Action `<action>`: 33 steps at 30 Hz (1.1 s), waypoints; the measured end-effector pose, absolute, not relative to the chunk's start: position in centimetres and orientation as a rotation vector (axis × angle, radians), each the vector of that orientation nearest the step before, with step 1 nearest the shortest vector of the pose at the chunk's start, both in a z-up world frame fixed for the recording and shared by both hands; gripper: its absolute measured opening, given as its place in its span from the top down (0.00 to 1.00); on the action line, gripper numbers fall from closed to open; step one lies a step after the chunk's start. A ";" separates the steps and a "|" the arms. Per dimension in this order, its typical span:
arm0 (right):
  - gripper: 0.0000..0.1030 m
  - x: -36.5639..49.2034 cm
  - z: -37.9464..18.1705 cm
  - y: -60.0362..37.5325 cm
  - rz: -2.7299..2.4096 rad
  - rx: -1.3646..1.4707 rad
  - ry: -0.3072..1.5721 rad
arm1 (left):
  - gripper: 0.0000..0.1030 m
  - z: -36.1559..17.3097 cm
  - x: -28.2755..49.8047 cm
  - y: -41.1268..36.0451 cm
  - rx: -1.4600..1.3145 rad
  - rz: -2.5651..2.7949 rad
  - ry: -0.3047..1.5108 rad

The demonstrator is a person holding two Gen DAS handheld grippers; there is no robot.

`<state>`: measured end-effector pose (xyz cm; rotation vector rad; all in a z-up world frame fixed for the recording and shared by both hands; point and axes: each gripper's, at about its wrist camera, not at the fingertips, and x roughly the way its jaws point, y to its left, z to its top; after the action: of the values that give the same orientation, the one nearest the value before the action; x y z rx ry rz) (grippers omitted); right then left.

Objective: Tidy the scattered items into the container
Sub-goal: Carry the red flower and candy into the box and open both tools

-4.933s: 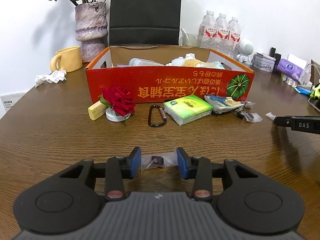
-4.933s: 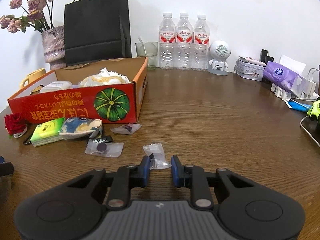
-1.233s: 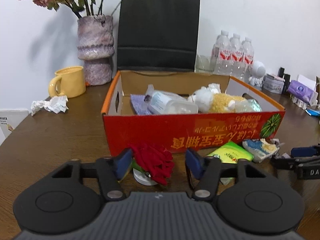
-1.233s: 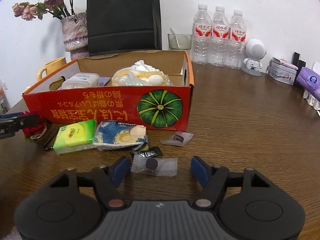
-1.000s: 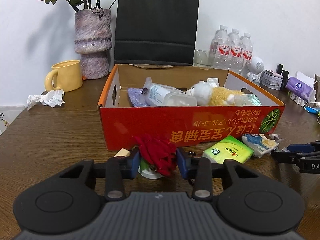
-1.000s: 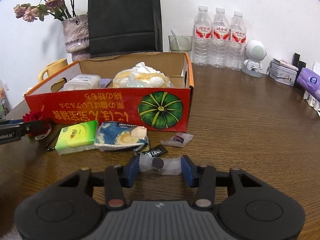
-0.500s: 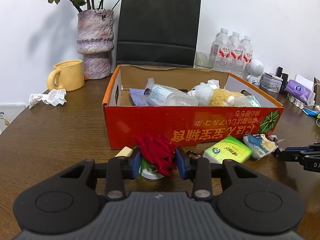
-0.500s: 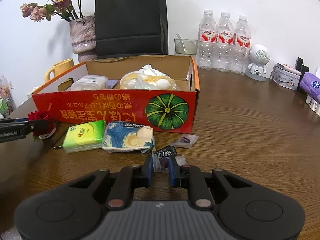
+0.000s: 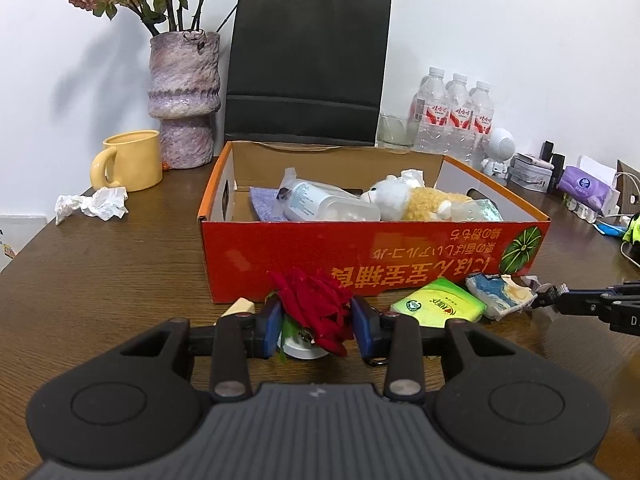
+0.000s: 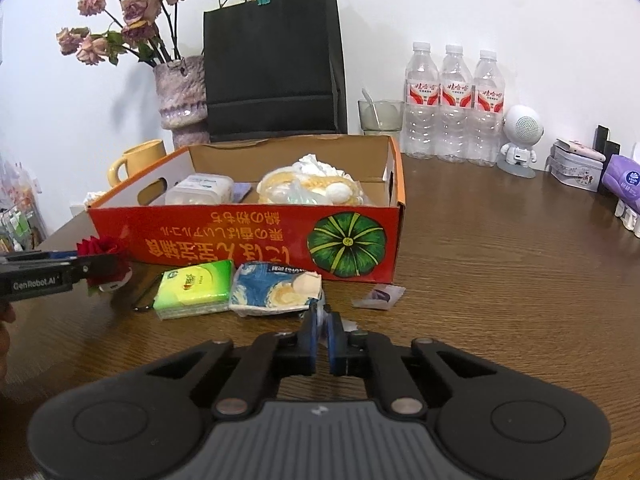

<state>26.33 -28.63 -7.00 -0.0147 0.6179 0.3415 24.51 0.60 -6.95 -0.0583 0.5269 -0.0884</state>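
Although the orange cardboard box (image 9: 372, 256) already holds a clear plastic bottle (image 9: 328, 204), a fluffy plush toy (image 9: 416, 202) and some crinkled wrapping, several loose things lie on the wooden table (image 9: 120, 280) in front of it, so the tidying looks partly done. Before the box's left front corner, the left gripper (image 9: 316, 326) has its blue pads pressed to either side of a soft red fabric rose (image 9: 316, 304) on a round white base. Right of that, against the box's front wall, lie a glossy green tissue pack (image 10: 194, 284) and a limp blue-and-cream pouch (image 10: 276, 288). Before the box's pumpkin print, the right gripper (image 10: 322, 336) is pinched nearly closed on a thin clear candy wrapper (image 10: 320, 318). Another small clear sachet (image 10: 380, 294) sits at the box's right front corner.
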 end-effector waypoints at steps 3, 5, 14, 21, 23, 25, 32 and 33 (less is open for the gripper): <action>0.96 26.2 -6.8 -28.9 0.337 -0.001 0.607 | 0.64 -6.9 24.4 0.6 -0.063 -0.091 0.522; 0.96 26.1 -6.6 -29.2 0.331 0.007 0.598 | 0.64 -6.8 24.2 0.6 -0.062 -0.092 0.519; 0.96 26.3 -7.2 -28.6 0.348 -0.014 0.626 | 0.64 -6.8 24.1 0.3 -0.057 -0.103 0.525; 0.95 26.3 -7.4 -28.5 0.361 0.004 0.639 | 0.64 -6.8 24.1 0.3 -0.059 -0.107 0.527; 0.95 26.2 -7.3 -28.6 0.356 0.004 0.631 | 0.64 -6.7 24.0 0.4 -0.059 -0.106 0.524; 0.97 26.0 -7.1 -28.6 0.359 0.002 0.621 | 0.65 -6.6 23.9 0.4 -0.061 -0.110 0.521; 0.98 24.9 -4.3 -29.0 0.381 0.042 0.515 | 0.67 -4.1 22.3 0.1 -0.070 -0.146 0.439; 0.98 24.9 -3.5 -29.1 0.389 0.050 0.498 | 0.67 -3.4 22.2 0.0 -0.075 -0.157 0.421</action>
<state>24.88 -29.06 -3.54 0.0499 0.4979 0.3892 22.19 0.03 -3.39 -0.0745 0.4212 -0.1571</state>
